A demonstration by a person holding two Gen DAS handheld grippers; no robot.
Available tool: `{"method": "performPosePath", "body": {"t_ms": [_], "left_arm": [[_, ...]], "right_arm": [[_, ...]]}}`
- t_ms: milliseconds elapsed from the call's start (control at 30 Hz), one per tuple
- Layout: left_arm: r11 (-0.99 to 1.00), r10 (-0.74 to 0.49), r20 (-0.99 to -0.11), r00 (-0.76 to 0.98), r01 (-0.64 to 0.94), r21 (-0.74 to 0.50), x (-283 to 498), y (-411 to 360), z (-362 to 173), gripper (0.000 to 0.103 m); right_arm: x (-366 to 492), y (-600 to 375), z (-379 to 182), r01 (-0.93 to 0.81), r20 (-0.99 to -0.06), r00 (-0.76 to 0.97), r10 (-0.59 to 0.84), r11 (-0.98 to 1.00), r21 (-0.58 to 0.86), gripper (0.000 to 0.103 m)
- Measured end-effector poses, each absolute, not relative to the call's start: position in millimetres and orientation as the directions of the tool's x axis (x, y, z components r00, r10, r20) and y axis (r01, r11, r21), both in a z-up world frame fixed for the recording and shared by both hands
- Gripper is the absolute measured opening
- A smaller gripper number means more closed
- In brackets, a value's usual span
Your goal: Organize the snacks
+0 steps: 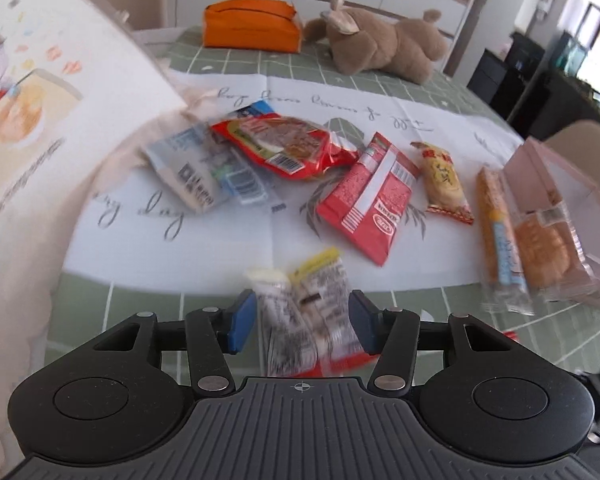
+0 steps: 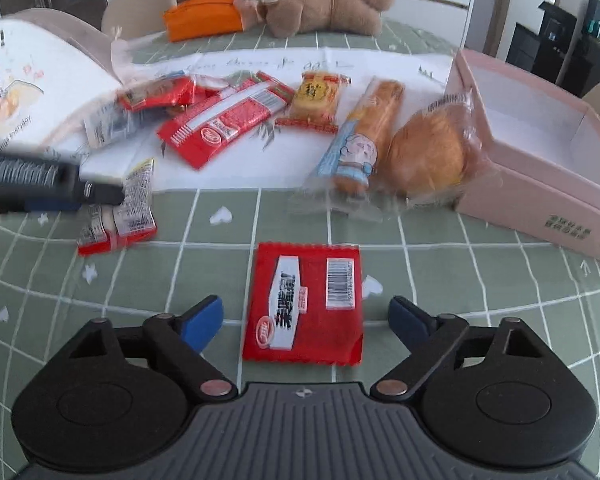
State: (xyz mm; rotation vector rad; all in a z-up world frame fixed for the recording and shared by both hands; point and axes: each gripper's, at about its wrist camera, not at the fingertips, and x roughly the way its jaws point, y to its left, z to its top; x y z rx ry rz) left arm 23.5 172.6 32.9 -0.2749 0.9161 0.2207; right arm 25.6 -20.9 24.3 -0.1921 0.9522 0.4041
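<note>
Our right gripper (image 2: pixel 305 320) hangs wide over the flat red packet (image 2: pixel 303 304) near the bench's front edge, its long axis running away from us; our left gripper (image 1: pixel 302 320), open, straddles a blurred wrapper (image 1: pixel 312 312).

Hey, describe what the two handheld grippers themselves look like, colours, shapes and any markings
Both look alike. The left gripper and right gripper have a dark grey ribbed body with a small crosshair mark, two round black housings, black linkage arms with silver pivot pins, and blue fingertip pads. No cables or sleeves show.
</note>
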Motion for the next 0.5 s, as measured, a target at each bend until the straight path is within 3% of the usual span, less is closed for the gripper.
{"method": "performPosePath", "body": {"t_ms": [133,200,500], "left_arm": [[0.963,0.11,-0.796,0.596,-0.261,-0.063,35,164,25,0.063],[0.964,0.101,-0.795,0.598,-0.256,-0.07,37,164,23,0.064],[0.975,-0.006,-0.796,0.605,-0.172,-0.139,21,161,21,0.058]], "right_arm": [[26,-32,25,-0.418,-0.829,0.502,0.247,0.908,0.018,0.091],[29,-36,24,-0.406,-0.83,0.502,0.241,0.914,0.02,0.096],[25,-34,23,-0.386,-0.824,0.515,0.237,0.922,0.024,0.102]]}}
